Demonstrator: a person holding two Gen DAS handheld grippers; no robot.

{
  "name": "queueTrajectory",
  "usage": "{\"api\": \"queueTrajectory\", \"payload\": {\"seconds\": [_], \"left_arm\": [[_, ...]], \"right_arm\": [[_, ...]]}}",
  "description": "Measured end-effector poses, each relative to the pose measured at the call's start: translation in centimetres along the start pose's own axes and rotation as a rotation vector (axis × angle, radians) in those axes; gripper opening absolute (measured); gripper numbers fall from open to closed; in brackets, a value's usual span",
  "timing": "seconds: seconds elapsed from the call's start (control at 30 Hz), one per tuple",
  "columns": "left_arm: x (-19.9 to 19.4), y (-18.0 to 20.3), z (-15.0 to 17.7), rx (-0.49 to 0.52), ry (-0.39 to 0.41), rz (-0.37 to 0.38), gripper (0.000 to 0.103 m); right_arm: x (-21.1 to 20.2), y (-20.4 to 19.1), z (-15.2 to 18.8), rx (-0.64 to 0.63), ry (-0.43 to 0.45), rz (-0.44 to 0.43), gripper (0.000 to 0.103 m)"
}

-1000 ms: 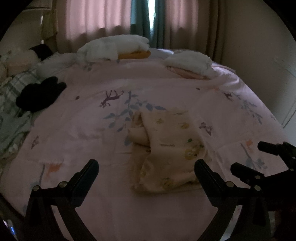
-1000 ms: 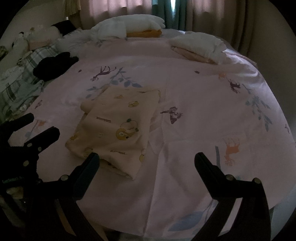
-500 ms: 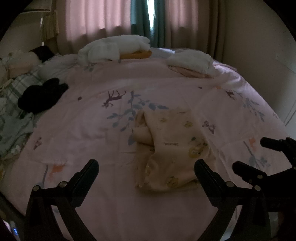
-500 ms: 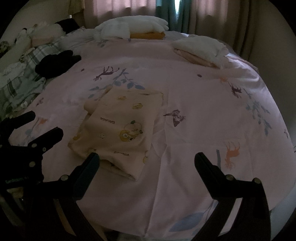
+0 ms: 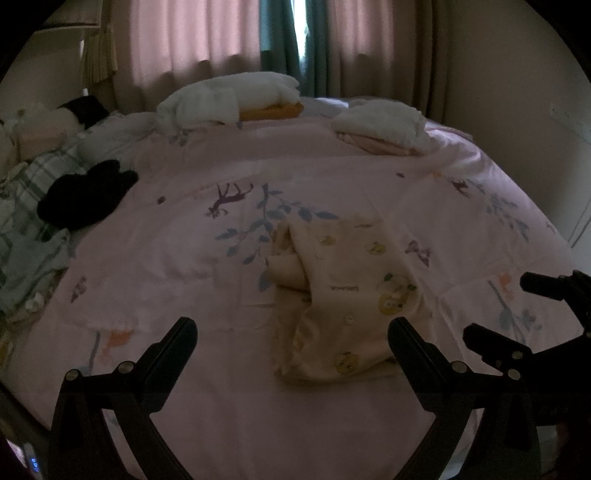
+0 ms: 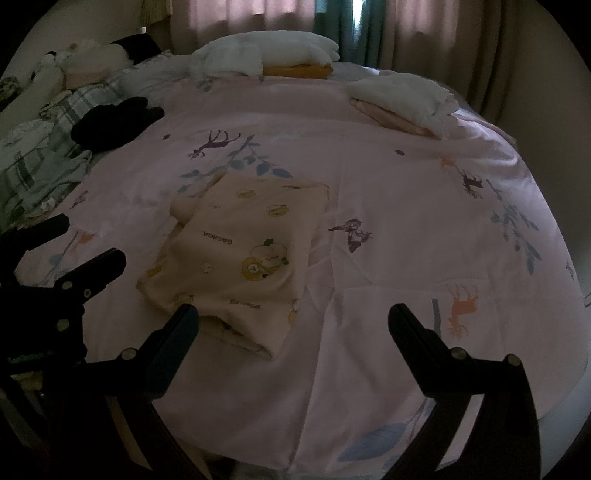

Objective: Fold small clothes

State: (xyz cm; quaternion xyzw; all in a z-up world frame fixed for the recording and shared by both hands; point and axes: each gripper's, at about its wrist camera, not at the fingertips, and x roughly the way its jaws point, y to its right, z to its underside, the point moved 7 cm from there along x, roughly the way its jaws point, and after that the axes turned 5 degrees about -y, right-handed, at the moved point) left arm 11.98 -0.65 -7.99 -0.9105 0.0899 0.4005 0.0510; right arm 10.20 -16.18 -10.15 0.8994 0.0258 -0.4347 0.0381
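Note:
A small cream garment with yellow cartoon prints [image 5: 347, 291] lies folded on the pink bedspread [image 5: 184, 258]; it also shows in the right wrist view [image 6: 240, 254]. My left gripper [image 5: 291, 332] is open and empty, held above the bed just short of the garment's near edge. My right gripper [image 6: 293, 317] is open and empty, to the right of the garment, its left finger over the garment's near corner. The right gripper shows in the left wrist view [image 5: 513, 314], and the left gripper in the right wrist view [image 6: 70, 240].
A black garment [image 5: 85, 195] and plaid and pale clothes [image 5: 26, 236] lie at the left. White and orange folded piles [image 5: 236, 98] and a white and pink pile [image 5: 384, 127] sit at the far side by the curtains [image 5: 221, 33].
Both grippers have drawn back slightly from the garment and stay open. The folded garment has not moved.

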Motion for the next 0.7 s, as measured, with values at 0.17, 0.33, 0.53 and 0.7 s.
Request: {"api": "queueTrajectory", "payload": {"seconds": [0.17, 0.33, 0.53, 0.7], "left_arm": [[0.00, 0.02, 0.00, 0.001, -0.002, -0.001, 0.102], [-0.07, 0.06, 0.03, 0.003, -0.004, -0.005, 0.102], [-0.02, 0.02, 0.07, 0.002, -0.003, -0.002, 0.102], [0.04, -0.01, 0.01, 0.007, 0.008, -0.005, 0.102]], "right_arm": [[0.19, 0.00, 0.04, -0.002, -0.005, 0.007, 0.103], [0.21, -0.01, 0.02, -0.002, -0.006, 0.007, 0.103], [0.36, -0.04, 0.14, -0.003, -0.010, 0.012, 0.103], [0.47, 0.05, 0.24, 0.000, -0.012, 0.007, 0.103]]}}
